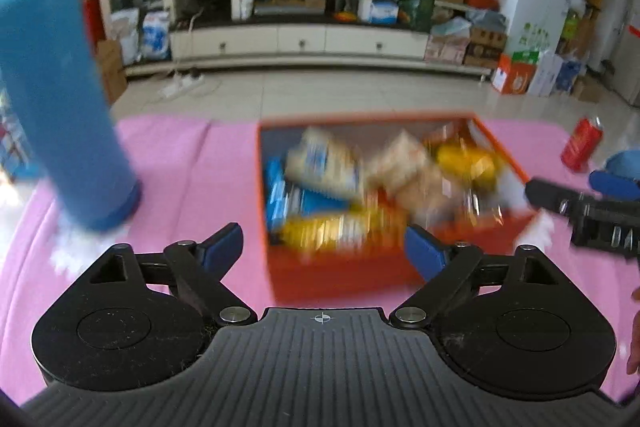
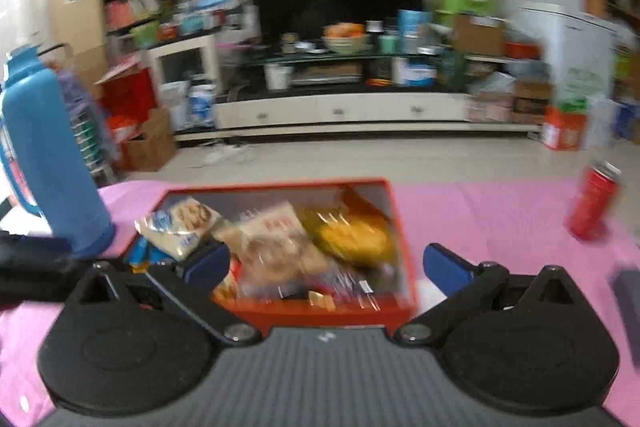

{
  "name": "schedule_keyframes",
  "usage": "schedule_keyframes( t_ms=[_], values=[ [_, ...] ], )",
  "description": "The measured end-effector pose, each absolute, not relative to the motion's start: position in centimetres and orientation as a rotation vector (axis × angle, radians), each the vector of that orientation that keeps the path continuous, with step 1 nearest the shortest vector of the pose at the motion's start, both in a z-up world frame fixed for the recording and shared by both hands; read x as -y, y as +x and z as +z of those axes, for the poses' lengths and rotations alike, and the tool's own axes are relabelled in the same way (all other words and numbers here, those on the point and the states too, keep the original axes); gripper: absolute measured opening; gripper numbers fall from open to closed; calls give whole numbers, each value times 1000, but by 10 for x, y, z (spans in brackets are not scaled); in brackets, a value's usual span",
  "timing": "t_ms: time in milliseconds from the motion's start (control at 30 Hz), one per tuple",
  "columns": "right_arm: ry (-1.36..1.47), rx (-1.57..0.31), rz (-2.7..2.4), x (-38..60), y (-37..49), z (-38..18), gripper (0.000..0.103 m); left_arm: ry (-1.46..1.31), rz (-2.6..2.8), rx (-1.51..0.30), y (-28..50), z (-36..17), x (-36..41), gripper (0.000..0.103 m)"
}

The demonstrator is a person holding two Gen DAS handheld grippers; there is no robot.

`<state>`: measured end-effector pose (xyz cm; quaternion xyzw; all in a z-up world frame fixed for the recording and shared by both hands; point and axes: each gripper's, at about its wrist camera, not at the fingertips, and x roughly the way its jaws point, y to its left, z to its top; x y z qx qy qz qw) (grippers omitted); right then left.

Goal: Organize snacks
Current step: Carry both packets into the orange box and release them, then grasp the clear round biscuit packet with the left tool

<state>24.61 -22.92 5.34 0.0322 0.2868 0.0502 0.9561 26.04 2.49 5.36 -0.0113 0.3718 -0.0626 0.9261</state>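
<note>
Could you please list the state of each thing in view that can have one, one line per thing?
left gripper: open, nothing between its fingers.
right gripper: open, nothing between its fingers.
orange box: lidless, filled with snack packets.
snack packets: piled loosely inside the box.
blue thermos: upright on the pink cloth, left of the box.
red can: upright on the cloth, right of the box.

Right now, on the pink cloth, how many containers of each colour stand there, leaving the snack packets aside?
Orange: 1, the snack box
Blue: 1, the tall flask
Red: 1, the can
Total: 3
</note>
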Motion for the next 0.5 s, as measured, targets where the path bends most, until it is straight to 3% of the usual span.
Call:
schedule_keyframes(
  t_ms=[267,500],
  values=[
    [131,-769,225,236,155,3,102,-41,-88,-962,149,-11,-39,69],
    [127,-859,242,233,126,-16,102,-27,-62,-1025,107,-35,-43,67]
  ],
)
